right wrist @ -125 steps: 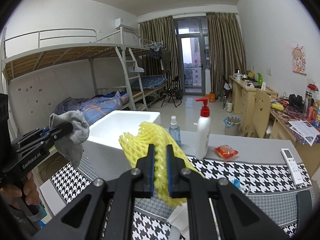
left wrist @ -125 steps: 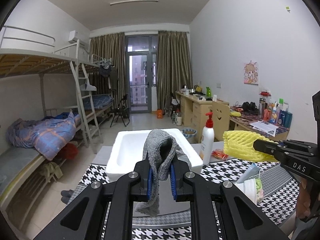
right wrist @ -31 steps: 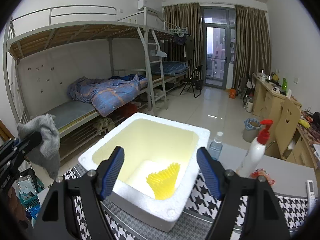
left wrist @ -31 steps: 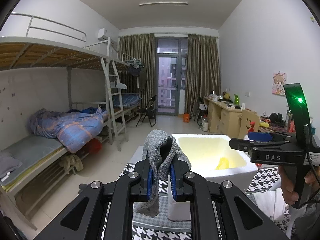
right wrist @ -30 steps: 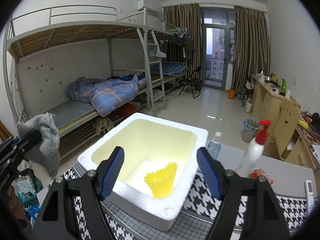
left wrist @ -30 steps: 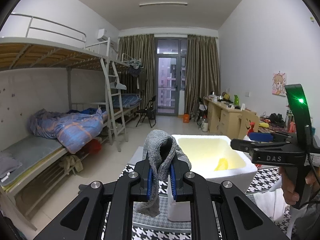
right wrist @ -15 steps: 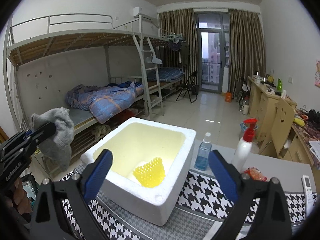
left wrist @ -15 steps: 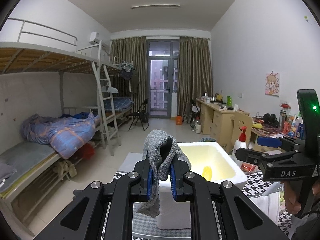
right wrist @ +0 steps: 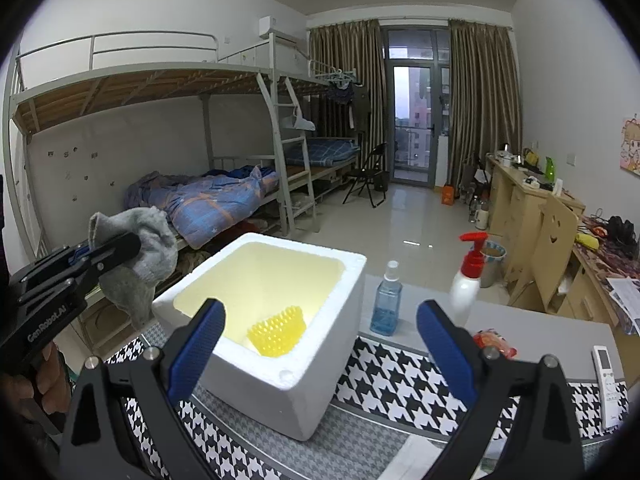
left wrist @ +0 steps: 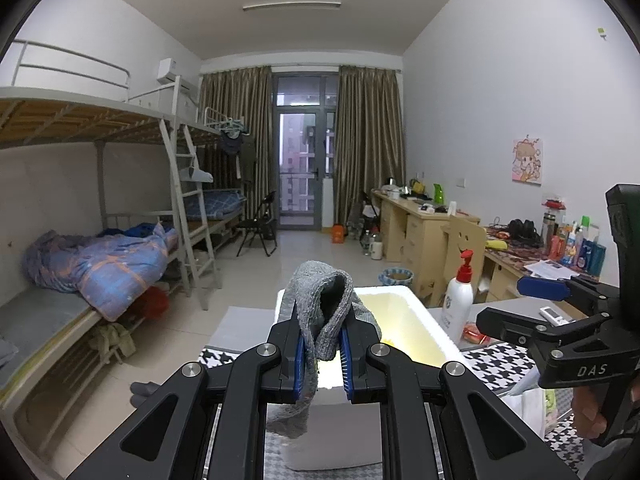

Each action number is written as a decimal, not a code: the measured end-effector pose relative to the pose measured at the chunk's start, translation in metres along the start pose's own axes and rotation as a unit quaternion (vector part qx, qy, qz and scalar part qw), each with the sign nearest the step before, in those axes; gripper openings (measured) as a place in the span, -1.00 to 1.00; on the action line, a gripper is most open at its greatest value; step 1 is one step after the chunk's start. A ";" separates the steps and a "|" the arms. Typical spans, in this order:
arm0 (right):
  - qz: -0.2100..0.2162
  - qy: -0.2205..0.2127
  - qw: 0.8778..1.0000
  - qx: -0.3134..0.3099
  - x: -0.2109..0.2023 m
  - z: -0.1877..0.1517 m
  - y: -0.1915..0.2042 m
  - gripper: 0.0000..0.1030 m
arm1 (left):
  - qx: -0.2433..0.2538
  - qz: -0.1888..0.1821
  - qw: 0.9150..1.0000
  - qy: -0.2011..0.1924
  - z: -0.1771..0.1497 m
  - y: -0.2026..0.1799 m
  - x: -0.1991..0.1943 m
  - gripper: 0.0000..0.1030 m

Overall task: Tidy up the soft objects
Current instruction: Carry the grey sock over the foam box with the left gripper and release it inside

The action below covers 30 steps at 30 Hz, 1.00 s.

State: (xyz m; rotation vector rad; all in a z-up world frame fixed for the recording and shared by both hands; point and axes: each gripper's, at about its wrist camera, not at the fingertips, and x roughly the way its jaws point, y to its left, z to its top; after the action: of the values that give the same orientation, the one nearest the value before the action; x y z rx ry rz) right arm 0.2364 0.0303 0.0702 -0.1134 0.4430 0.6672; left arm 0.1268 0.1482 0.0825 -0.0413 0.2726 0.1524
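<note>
A grey sock [left wrist: 320, 304] hangs from my left gripper [left wrist: 322, 352], which is shut on it just in front of the white foam box [left wrist: 404, 292]. The right wrist view shows that same left gripper [right wrist: 116, 246] and sock [right wrist: 148, 256] left of the box [right wrist: 304, 246], a little above its rim. A yellow foam net [right wrist: 276, 330] lies inside the box. My right gripper [right wrist: 320, 320] stands wide open over the box's near side with nothing between its fingers. The left wrist view shows the right gripper [left wrist: 508, 306] to the right of the box.
The box stands on a houndstooth mat [right wrist: 400, 388]. Behind it are a blue spray bottle [right wrist: 386, 308], a white pump bottle [right wrist: 466, 284], a red packet [right wrist: 494, 342] and a remote [right wrist: 606, 376]. Bunk beds line the left wall and desks the right.
My right gripper's jaws spread wider and it drew back from the box, leaving the yellow net inside. My left gripper carried the sock sideways until the box came in line behind it.
</note>
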 end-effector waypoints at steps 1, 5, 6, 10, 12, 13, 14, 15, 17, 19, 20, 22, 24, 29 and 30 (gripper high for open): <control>-0.002 -0.001 1.000 -0.001 -0.001 0.000 -0.001 0.91 | 0.001 -0.002 1.000 0.000 0.001 -0.002 0.001 -0.71; -0.006 -0.003 1.000 0.001 -0.008 -0.004 -0.004 0.91 | 0.005 -0.009 1.000 -0.001 0.005 -0.009 0.003 -0.71; -0.007 -0.003 1.000 0.001 -0.008 -0.004 -0.005 0.91 | 0.006 -0.013 1.000 -0.001 0.005 -0.009 0.005 -0.71; -0.011 -0.006 1.000 0.006 -0.015 -0.008 -0.012 0.91 | 0.013 -0.022 1.000 -0.002 0.008 -0.016 0.008 -0.71; -0.014 -0.008 1.000 0.011 -0.018 -0.009 -0.016 0.91 | 0.015 -0.027 1.000 0.000 0.010 -0.019 0.010 -0.71; -0.014 -0.008 1.000 0.012 -0.019 -0.010 -0.018 0.91 | 0.016 -0.029 0.999 0.000 0.010 -0.020 0.011 -0.71; -0.015 -0.008 1.000 0.013 -0.020 -0.010 -0.020 0.91 | 0.016 -0.031 0.999 0.000 0.011 -0.021 0.012 -0.71; -0.016 -0.008 1.000 0.014 -0.021 -0.011 -0.021 0.91 | 0.016 -0.035 0.999 0.001 0.012 -0.022 0.013 -0.71; -0.019 -0.010 1.000 0.018 -0.023 -0.013 -0.025 0.91 | 0.017 -0.039 0.999 0.004 0.013 -0.024 0.017 -0.71; -0.022 -0.012 0.999 0.024 -0.025 -0.015 -0.029 0.91 | 0.017 -0.044 0.999 0.008 0.012 -0.025 0.021 -0.71; -0.022 -0.011 0.999 0.026 -0.026 -0.016 -0.030 0.91 | 0.017 -0.046 0.999 0.011 0.012 -0.025 0.023 -0.71; -0.024 -0.010 0.999 0.029 -0.026 -0.018 -0.034 0.91 | 0.018 -0.049 0.998 0.015 0.012 -0.026 0.026 -0.71; -0.025 -0.007 0.999 0.031 -0.026 -0.020 -0.037 0.91 | 0.019 -0.051 0.998 0.019 0.011 -0.028 0.028 -0.71; -0.029 -0.005 0.999 0.034 -0.026 -0.022 -0.041 0.91 | 0.021 -0.049 0.998 0.024 0.013 -0.030 0.034 -0.71; -0.029 -0.004 0.999 0.034 -0.026 -0.024 -0.041 0.91 | 0.020 -0.049 0.998 0.026 0.012 -0.031 0.036 -0.71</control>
State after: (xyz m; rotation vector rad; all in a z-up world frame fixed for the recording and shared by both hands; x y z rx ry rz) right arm 0.2355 -0.0225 0.0583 -0.0586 0.4519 0.5946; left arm 0.1687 0.1234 0.0854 -0.0183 0.3256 0.0476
